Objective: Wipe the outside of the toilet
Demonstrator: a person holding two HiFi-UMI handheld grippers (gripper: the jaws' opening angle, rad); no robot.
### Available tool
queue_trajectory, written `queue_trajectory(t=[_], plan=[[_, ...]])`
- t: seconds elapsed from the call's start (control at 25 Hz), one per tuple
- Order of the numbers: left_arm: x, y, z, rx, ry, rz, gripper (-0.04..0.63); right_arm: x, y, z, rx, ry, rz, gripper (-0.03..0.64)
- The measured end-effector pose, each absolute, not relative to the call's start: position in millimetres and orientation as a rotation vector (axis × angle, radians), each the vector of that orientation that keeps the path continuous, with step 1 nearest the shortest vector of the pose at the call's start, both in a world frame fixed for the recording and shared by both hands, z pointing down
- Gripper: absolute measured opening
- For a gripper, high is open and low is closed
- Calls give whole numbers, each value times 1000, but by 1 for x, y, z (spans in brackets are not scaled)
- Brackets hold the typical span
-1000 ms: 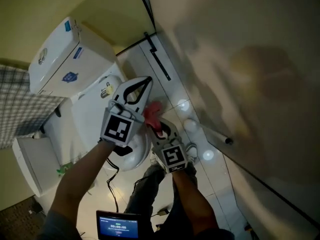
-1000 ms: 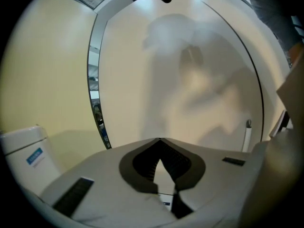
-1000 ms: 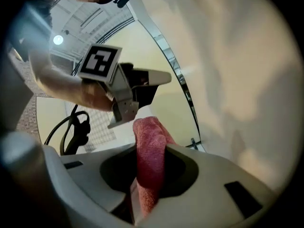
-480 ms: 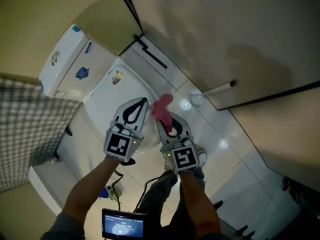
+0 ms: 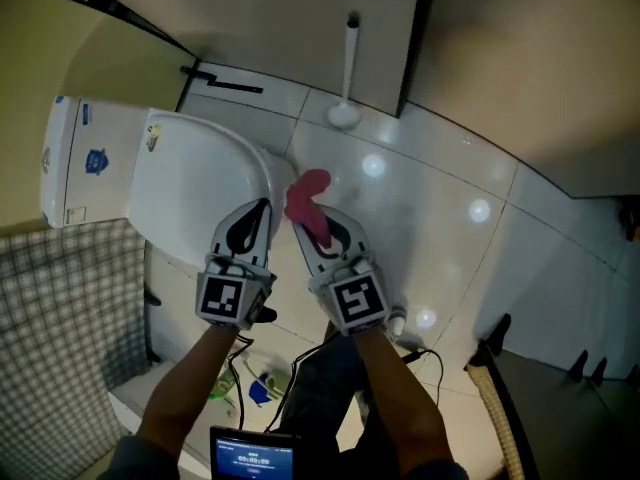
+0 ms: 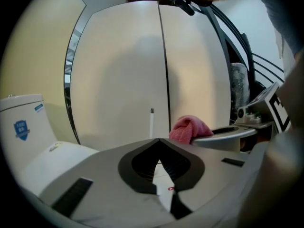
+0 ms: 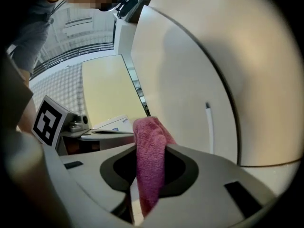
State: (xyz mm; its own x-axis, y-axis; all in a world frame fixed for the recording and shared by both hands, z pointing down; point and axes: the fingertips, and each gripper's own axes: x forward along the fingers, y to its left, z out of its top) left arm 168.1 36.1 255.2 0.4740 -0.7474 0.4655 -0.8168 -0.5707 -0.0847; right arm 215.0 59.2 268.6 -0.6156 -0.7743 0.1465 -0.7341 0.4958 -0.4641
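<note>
A white toilet (image 5: 190,188) with a closed lid lies at the left of the head view, its tank (image 5: 80,158) further left against the yellow wall. My right gripper (image 5: 300,213) is shut on a pink cloth (image 5: 305,200), which sticks out past the jaw tips just right of the bowl's front edge. In the right gripper view the pink cloth (image 7: 149,163) hangs pinched between the jaws. My left gripper (image 5: 262,206) is shut with nothing in it, over the bowl's front rim. The left gripper view has the cloth (image 6: 190,128) at its right.
A toilet brush (image 5: 347,73) leans at the white partition ahead. Glossy white floor tiles (image 5: 440,228) spread to the right. A checked surface (image 5: 60,328) is at lower left, a small screen (image 5: 252,456) and cables near my legs, a dark stand (image 5: 495,343) at lower right.
The view has swung, so the toilet now lies at the left and more floor shows. Both grippers stay side by side at the bowl's front, the cloth still held.
</note>
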Motion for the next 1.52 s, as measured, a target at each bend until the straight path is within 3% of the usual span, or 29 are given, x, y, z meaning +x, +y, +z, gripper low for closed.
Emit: queue_trajectory(t=[0.28,0.76,1.16,1.52], plan=[[194,137,324,2611,-1162,762,20,213,107,362,-1419,2487,-831,86],[115,169,462,2656,-1070,840,20,135,55,479,-1472,2473,-559,86],[39,164,482,2654,-1212,850,20,68,103,498,-1425,2435,-604,86],[18,180,491,2620,-1246,889,18,20,182,523,-1332,2486,-805,86]])
